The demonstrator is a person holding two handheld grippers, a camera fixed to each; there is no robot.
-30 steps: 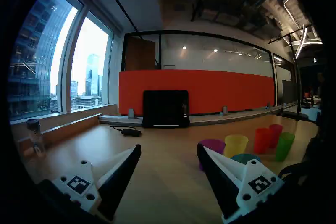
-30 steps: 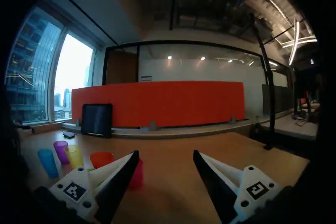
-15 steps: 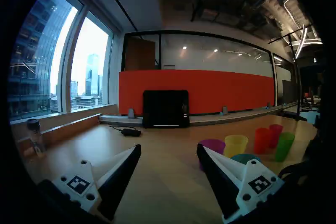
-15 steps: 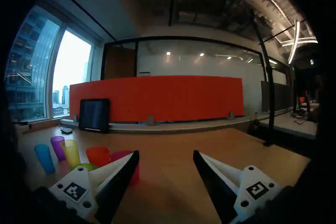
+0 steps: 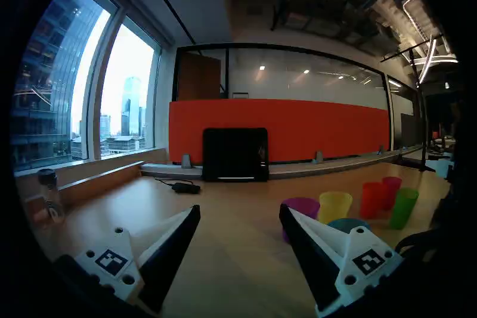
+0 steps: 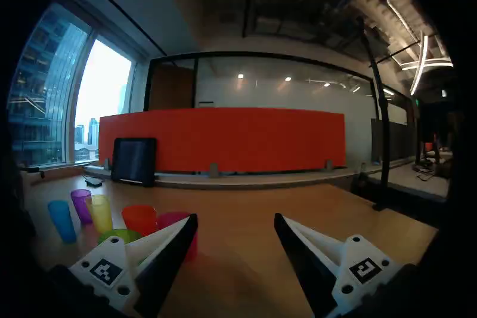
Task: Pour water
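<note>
At the far left of the left gripper view, a small clear plastic bottle with a dark cap [image 5: 48,194] stands upright near the window-side edge of the pale wooden tabletop [image 5: 238,264]. Its long axis is vertical. It is too small and blurred to tell whether it holds water. It lies well apart from the left claw [image 5: 238,210], off past the claw's left finger. This claw is spread wide and holds nothing, hanging low over bare wood.

Right of that claw stands a loose cluster: a purple plastic cup [image 5: 300,204], a yellow plastic cup [image 5: 335,203] and a teal plastic cup [image 5: 347,223] half hidden behind the right finger. Then come a red plastic cup [image 5: 372,197], a magenta plastic cup [image 5: 392,188] and a green plastic cup [image 5: 404,206]. All are upright, mouths up.

In the right gripper view the same cluster sits to the left, the nearest cups just behind the left finger of the right claw [image 6: 235,218]. This claw is also gaping and empty.

So the cups lie between the two claws, and the bottle lies beyond the left one. The left claw looks the nearer to the bottle. It would likely need to swing leftward and close on the bottle's sides, across its upright axis. The right claw is better placed for a cup.
</note>
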